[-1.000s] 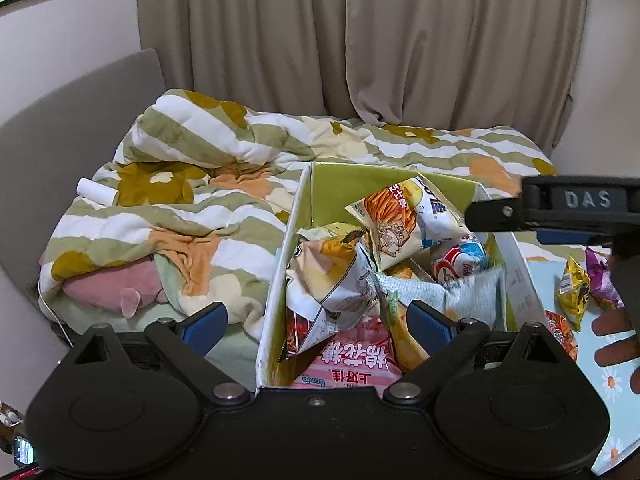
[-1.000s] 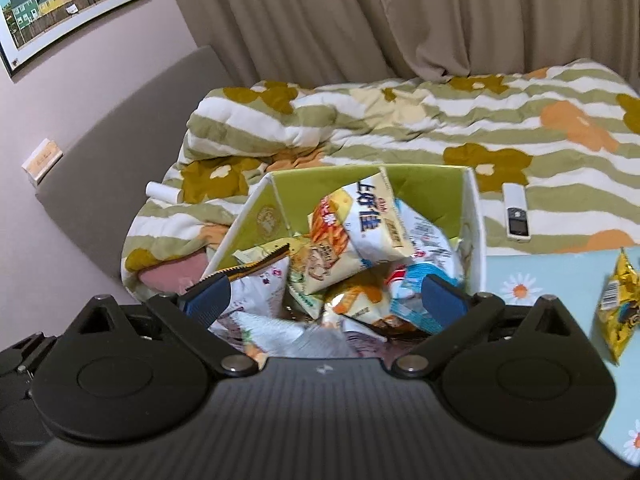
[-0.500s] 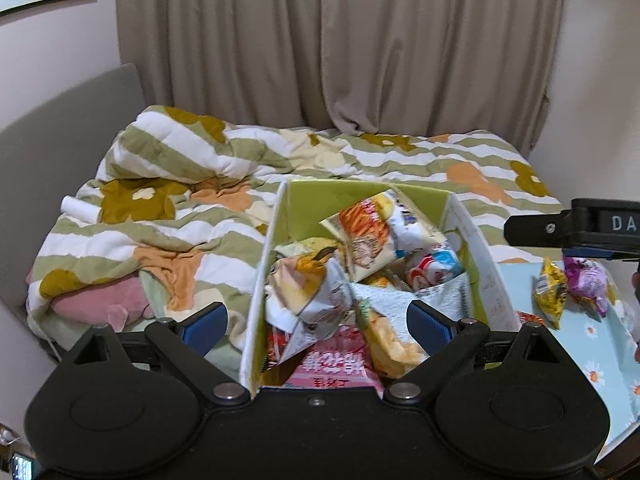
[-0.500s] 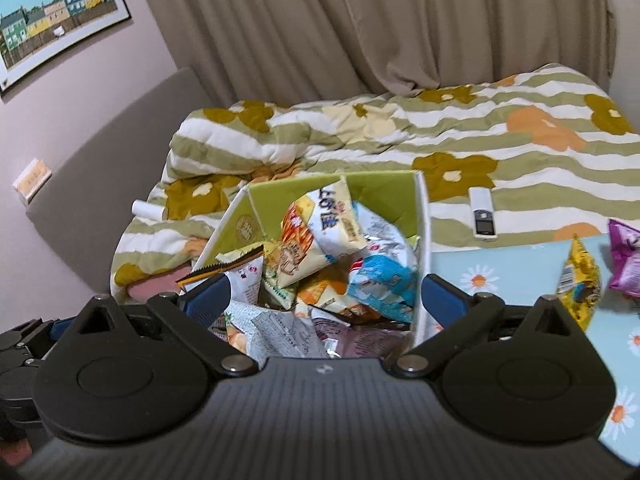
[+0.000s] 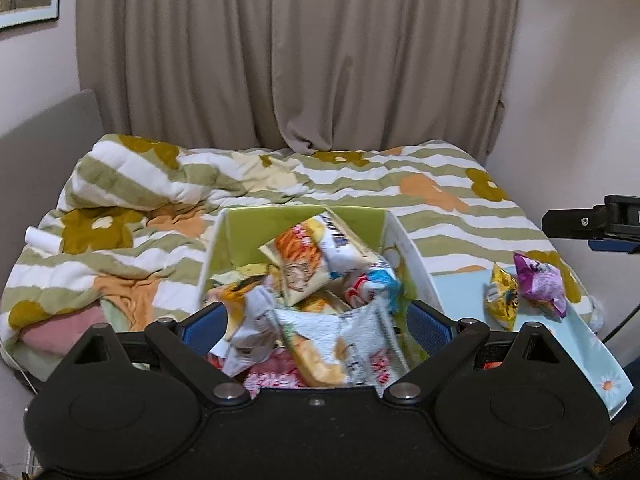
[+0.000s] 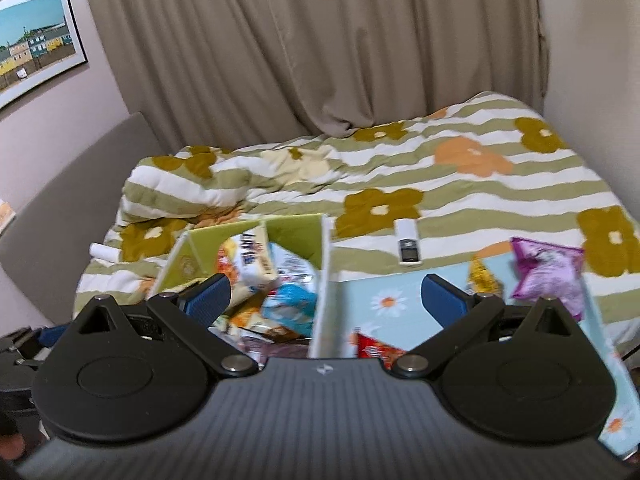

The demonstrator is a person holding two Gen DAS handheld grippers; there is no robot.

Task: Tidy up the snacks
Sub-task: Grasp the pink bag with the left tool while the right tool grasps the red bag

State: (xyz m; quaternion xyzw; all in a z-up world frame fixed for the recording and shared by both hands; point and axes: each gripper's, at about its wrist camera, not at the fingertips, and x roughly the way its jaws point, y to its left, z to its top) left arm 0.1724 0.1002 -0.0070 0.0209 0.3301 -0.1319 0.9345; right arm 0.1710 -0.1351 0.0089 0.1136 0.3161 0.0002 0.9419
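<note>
A green-lined box [image 5: 416, 252] holds several snack packets, an orange-and-white one [image 5: 316, 256] on top. It also shows in the right wrist view [image 6: 324, 264]. My left gripper [image 5: 316, 322] is open and empty just in front of the box. My right gripper [image 6: 326, 298] is open and empty, raised over the box's right wall. A yellow packet [image 5: 500, 300] and a purple packet [image 5: 540, 286] lie on the light blue daisy-print surface [image 5: 592, 364] to the right. The purple packet [image 6: 552, 272] and a red packet [image 6: 376, 348] show in the right wrist view.
A striped flower-print quilt [image 5: 160, 208] covers the bed behind the box. A white remote [image 6: 408, 242] lies on the quilt. Beige curtains [image 5: 300, 60] hang behind. A grey headboard [image 6: 72, 184] and a framed picture [image 6: 36, 44] are at left.
Both grippers have pulled back and risen. The right gripper has swung right, from over the box to over its right wall and the blue surface. Both stayed open.
</note>
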